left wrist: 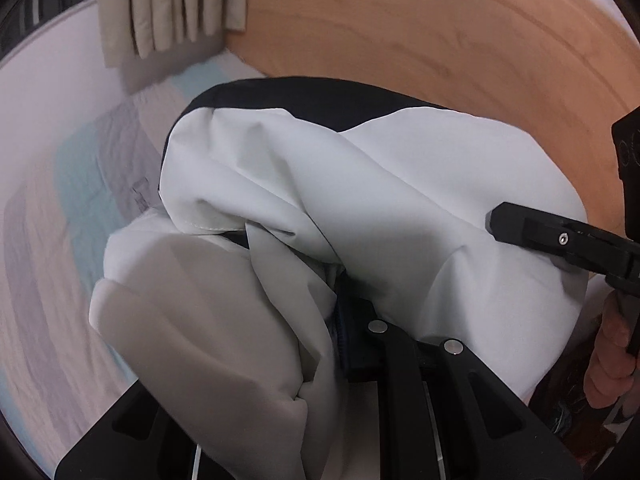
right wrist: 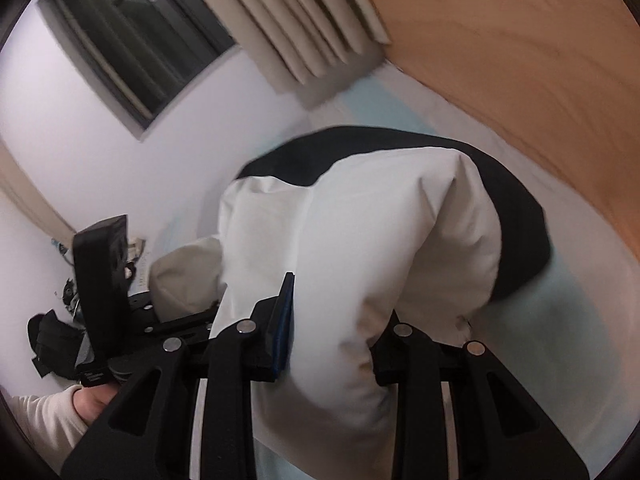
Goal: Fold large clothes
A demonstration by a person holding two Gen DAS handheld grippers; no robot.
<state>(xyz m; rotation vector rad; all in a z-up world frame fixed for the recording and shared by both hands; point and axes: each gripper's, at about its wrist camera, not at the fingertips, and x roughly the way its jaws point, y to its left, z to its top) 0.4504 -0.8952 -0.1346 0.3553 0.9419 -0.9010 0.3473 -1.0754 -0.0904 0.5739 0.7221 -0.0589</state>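
jacket point(left wrist: 392, 184) bunched, black end twd headboard point(left wrist: 460, 32)

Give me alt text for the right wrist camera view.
The right gripper pinches a bunched white and black garment over a bed sheet. The left gripper grips it alongside; window, curtain and wooden headboard lie behind.

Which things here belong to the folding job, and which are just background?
In the job:
- white and black garment
- left gripper, shut on it
- right gripper, shut on it
- striped bed sheet beneath

Lying about:
- beige curtain
- window
- wooden headboard
- black items by the wall
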